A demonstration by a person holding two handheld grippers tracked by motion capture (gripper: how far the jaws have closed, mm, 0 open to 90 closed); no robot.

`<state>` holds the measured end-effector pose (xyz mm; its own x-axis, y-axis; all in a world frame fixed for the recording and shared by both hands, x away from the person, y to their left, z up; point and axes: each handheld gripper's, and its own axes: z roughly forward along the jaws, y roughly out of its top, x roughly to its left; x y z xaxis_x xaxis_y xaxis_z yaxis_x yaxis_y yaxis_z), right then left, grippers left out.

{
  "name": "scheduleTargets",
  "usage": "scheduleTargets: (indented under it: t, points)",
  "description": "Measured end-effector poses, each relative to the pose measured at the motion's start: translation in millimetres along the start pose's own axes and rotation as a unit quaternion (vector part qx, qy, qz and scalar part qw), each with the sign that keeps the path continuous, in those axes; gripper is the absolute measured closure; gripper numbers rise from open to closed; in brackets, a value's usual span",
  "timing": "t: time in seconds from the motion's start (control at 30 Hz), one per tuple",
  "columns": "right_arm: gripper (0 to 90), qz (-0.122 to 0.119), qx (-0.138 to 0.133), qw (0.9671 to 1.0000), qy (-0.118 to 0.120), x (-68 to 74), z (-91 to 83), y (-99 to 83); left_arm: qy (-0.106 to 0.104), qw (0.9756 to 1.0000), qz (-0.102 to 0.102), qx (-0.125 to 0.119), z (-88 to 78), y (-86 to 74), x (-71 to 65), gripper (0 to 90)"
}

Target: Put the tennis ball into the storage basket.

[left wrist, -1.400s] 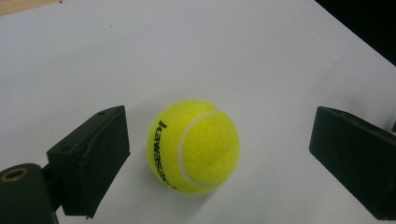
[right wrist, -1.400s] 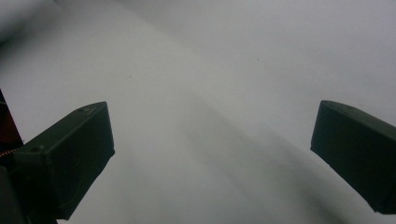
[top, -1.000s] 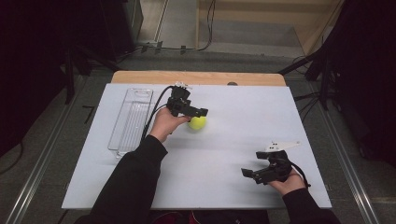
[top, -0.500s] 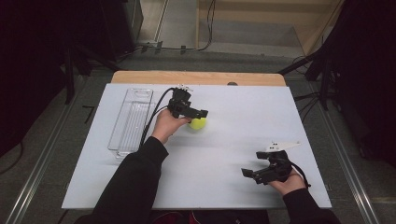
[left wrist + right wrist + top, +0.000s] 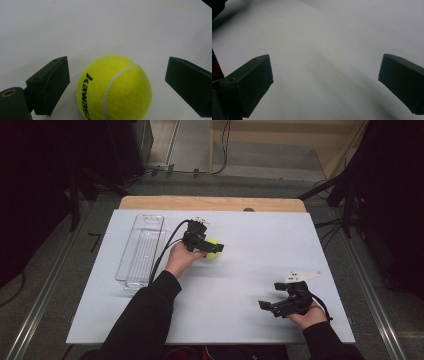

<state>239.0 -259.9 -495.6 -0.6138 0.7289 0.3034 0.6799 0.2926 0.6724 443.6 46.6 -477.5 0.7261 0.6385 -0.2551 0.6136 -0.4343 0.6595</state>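
Nearest the person, the right hand-held gripper rests low on the white worktop, jaws spread wide with nothing between them, well apart from the tennis ball. Farther on, the ball sits on the worktop between the wide-spread jaws of the left hand-held gripper, untouched by either jaw. A clear tray lies beyond the ball's left side.

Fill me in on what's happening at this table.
A person holds tongs in each hand over a white table. The left tongs are open around a yellow tennis ball, jaws on either side and not touching it. The right tongs are open with nothing between them near the front edge. A clear tray sits at the left.
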Motion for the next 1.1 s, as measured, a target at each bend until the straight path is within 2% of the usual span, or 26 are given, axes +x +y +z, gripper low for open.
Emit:
scheduleTargets:
  t: [0.27, 0.47, 0.57, 0.67, 0.7, 0.73, 1.1]
  points:
    - [0.0, 0.001, 0.001, 1.0, 0.0, 0.2, 0.0, -0.1, 0.002, 1.0, -0.004, 0.009, 7.2, -9.7, 2.0, 5.8]
    - [0.0, 0.002, 0.002, 1.0, -0.001, 0.4, 0.3, 0.1, 0.004, 0.9998, 0.005, 0.018, 12.6, -13.8, 0.5, 5.8]
    - [0.0, 0.001, 0.001, 1.0, -0.001, 0.1, 0.1, -0.1, 0.007, 0.9999, 0.008, 0.01, 13.9, -17.2, -0.6, 13.0]
    - [0.0, 0.001, 0.001, 1.0, -0.002, 0.1, -0.1, -0.1, 0.009, 0.9998, 0.009, 0.013, 14.7, -18.4, -0.1, 19.6]
    - [0.0, 0.002, 0.0, 1.0, -0.002, 0.2, -0.2, -0.2, 0.024, 0.9995, 0.015, 0.015, 15.3, -19.9, -0.6, 22.5]
    - [0.0, 0.002, 0.0, 1.0, -0.002, 0.2, -0.3, -0.1, 0.023, 0.9995, 0.018, 0.015, 14.9, -20.2, -0.3, 24.8]
    - [0.0, 0.002, 0.001, 1.0, -0.002, 0.1, -0.2, 0.0, 0.022, 0.9995, 0.018, 0.014, 13.9, -20.1, -0.4, 26.1]
